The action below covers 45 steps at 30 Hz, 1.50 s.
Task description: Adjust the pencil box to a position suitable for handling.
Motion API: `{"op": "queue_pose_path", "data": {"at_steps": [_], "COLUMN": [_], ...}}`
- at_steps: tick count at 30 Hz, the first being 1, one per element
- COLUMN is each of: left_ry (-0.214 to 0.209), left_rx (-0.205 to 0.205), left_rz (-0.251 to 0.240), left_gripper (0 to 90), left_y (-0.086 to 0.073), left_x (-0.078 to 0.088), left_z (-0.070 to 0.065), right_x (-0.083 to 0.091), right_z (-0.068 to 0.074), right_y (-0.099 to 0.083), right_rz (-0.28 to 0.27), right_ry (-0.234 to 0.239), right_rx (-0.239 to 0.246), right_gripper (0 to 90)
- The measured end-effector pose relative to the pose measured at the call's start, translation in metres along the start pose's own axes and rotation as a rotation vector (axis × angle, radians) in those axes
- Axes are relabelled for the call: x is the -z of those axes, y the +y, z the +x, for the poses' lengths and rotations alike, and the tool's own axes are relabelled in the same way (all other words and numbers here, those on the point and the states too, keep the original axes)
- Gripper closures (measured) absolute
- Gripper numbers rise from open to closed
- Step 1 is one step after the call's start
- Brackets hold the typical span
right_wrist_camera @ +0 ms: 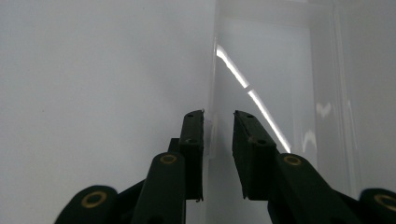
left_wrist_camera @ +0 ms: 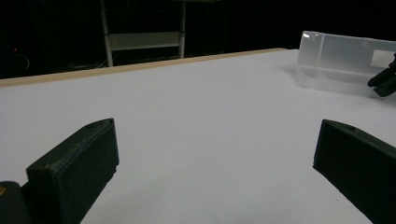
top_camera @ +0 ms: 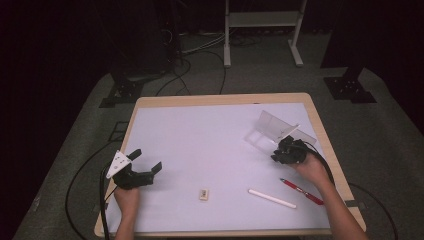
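One thin wall of the clear box (top_camera: 270,131), at the surface's far right, stands between the right tool's (right_wrist_camera: 218,154) narrowed jaws – one pad touching, a gap at the other. A skewed squeeze could tip it. The left tool (top_camera: 147,161) gapes. White surface (top_camera: 210,145), wooden rim, dark room – pens (top_camera: 301,191), eraser (top_camera: 204,194).

Table (top_camera: 320,125): light wood rim, white sheet covering nearly the whole top. Clear plastic box (top_camera: 270,131) sits near the far right corner, open, one wall standing upright. Red pen (top_camera: 301,191) lies near the right edge toward the near side, angled. White stick (top_camera: 272,198) lies just left of the pen, roughly parallel, not touching it. Small tan eraser-like block (top_camera: 204,194) sits near the middle of the near edge, well apart from both. Left half of the sheet is bare apart from the gripper there.
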State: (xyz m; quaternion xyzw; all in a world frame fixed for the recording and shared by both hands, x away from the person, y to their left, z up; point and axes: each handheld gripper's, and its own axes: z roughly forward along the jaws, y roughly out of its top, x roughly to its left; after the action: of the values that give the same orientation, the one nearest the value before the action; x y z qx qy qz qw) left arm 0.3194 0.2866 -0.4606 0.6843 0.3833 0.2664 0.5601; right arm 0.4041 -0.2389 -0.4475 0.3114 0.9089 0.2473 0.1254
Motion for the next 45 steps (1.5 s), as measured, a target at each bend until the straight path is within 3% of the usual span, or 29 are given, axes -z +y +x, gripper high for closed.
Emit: {"op": "queue_pose_path", "data": {"at_steps": [14,20,25,35,45], "left_ry": [0.000,0.000,0.001,0.000,0.000], "left_rx": [0.002,0.002,0.002,0.003,0.005], "left_rz": [-0.002,-0.001,0.000,0.003,0.001], "left_gripper": [0.0,0.0,0.0,0.0,0.0], "left_y": [0.000,0.000,0.000,0.000,0.000], "left_x": [0.000,0.000,0.000,0.000,0.000], "left_z": [0.000,0.000,0.000,0.000,0.001], "right_x": [-0.005,-0.003,0.001,0.009,0.031], "right_z": [0.005,0.005,0.006,0.011,0.019], "right_y": [0.001,0.000,0.000,0.003,0.015], "right_rz": [0.022,0.028,0.013,-0.014,-0.066], "right_ry": [-0.005,-0.031,-0.023,-0.053,-0.057], "right_rx": [0.041,0.062,0.064,0.081,0.118], "right_gripper": [82.1,85.2,85.2,85.7,85.8]}}
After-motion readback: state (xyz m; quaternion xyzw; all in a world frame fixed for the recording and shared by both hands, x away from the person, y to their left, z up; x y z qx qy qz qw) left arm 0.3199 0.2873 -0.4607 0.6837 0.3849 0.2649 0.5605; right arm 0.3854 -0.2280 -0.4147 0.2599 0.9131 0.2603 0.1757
